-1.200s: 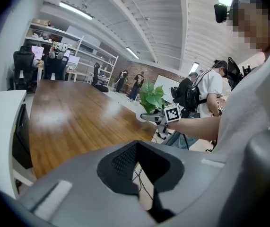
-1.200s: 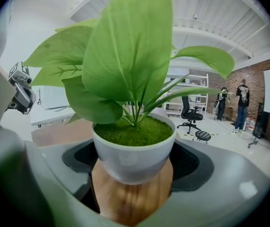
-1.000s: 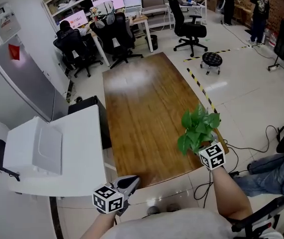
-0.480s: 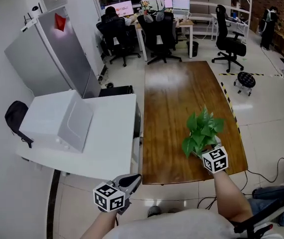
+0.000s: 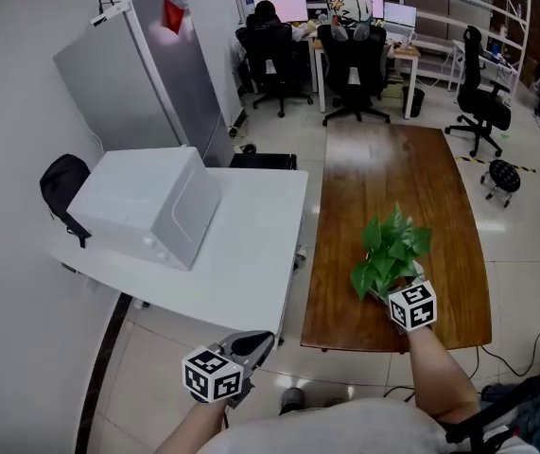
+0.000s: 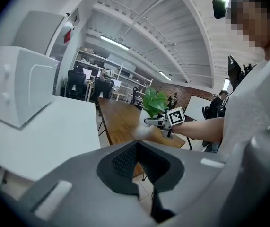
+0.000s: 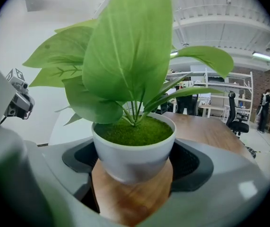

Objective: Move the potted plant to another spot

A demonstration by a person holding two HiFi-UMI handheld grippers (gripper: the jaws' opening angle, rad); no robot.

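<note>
The potted plant (image 5: 389,252) has broad green leaves in a small white pot (image 7: 134,151) topped with moss. My right gripper (image 5: 390,289) is shut on the pot, its dark pads (image 7: 190,163) against both sides, and carries it above the near end of the long wooden table (image 5: 392,173). In the head view the leaves hide the pot. My left gripper (image 5: 253,341) hangs low at the left, off the near edge of the white table (image 5: 255,253), jaws together and holding nothing. The left gripper view shows its own jaws (image 6: 138,162) and, beyond them, the right gripper (image 6: 157,122) with the plant (image 6: 153,100).
A white boxy appliance (image 5: 147,206) stands on the white table. A grey cabinet (image 5: 156,74) is behind it, and a black bag (image 5: 61,185) hangs at its left end. Desks, monitors and office chairs (image 5: 350,64) fill the back. A round stool (image 5: 503,173) stands right of the wooden table.
The head view has swung left, bringing the white table and appliance towards the middle. The right gripper with the plant has moved from the wooden table's right near corner to over its near end.
</note>
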